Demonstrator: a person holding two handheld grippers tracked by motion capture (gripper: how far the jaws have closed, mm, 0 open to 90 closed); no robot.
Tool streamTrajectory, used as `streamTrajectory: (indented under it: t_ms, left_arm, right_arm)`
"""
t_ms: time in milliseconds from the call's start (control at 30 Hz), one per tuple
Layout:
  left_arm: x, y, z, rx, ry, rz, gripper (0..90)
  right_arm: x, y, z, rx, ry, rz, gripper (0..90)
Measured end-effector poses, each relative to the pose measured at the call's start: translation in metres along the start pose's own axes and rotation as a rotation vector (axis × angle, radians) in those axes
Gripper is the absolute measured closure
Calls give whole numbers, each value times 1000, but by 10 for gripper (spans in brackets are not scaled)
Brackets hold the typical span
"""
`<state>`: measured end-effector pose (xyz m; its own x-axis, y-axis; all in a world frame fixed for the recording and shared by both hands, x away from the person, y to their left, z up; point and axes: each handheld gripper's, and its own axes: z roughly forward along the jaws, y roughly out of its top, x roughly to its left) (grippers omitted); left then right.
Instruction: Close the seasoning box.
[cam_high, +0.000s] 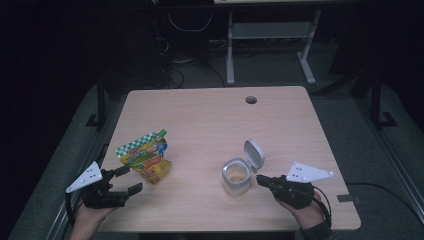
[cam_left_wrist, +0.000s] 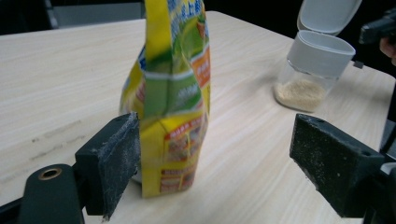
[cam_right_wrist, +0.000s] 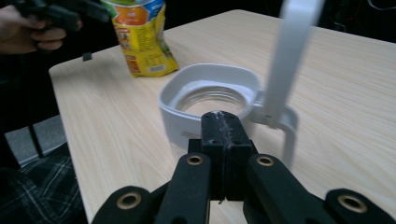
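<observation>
A yellow and green snack pouch (cam_high: 145, 157) stands on the wooden table (cam_high: 210, 115) at the left. My left gripper (cam_high: 134, 178) is open just in front of it. In the left gripper view the pouch (cam_left_wrist: 175, 93) stands between the wide jaws, close to the left pad (cam_left_wrist: 116, 158) and far from the right one. A clear jar (cam_high: 236, 176) with a white collar and a raised flip lid (cam_high: 254, 154) holds pale grains. My right gripper (cam_high: 260, 179) is shut on nothing, its tips (cam_right_wrist: 223, 126) just short of the jar's rim (cam_right_wrist: 187, 98).
A cable hole (cam_high: 251, 100) lies near the table's far edge. Beyond the table are a white desk frame (cam_high: 230, 50) and cables on a dark floor. The table's front edge runs close under both hands.
</observation>
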<state>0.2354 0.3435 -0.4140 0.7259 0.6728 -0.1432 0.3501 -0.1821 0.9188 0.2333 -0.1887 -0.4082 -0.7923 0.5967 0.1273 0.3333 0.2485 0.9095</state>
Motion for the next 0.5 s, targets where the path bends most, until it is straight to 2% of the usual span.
streamTrajectory:
  t_ms: [200,367,500]
  left_arm:
    - [0,-7,-7,9,2,-7,162]
    - [1,-10,-5,21,3,-12,161]
    - [-1,-11,-1,36,-4,-5,159]
  right_arm:
    - [-15,1,-8,-19,-59,7,892]
    - [-35,7,-9,-42,-118,39,894]
    - [-45,16,-2,-57,-116,54,895]
